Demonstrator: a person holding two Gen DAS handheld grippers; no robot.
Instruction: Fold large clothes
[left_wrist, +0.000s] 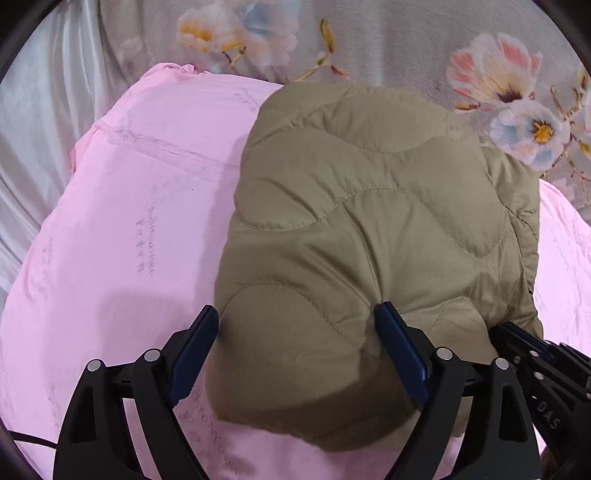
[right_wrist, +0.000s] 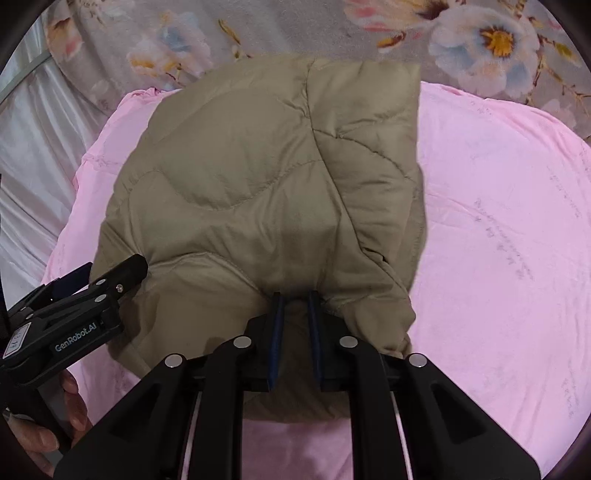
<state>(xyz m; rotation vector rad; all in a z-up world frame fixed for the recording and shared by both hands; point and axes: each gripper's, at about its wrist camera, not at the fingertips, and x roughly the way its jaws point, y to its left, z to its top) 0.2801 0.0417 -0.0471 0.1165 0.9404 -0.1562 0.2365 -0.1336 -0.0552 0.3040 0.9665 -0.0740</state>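
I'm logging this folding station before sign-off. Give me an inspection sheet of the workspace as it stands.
Surface: pink printed sheet, lightly creased.
Job's things: olive quilted padded jacket, bunched in a folded bundle.
Clutter: nothing seen.
Grippers: left gripper jaws wide, astride the jacket's edge; right gripper jaws pinching a jacket fold.
Cables: thin dark cable at the left view's edge.
Surroundings: grey floral fabric; white satin cloth.

Pink sheet (left_wrist: 122, 229) over floral bedspread (left_wrist: 388, 44); folded khaki quilted jacket (left_wrist: 369, 206) atop pink sheet.
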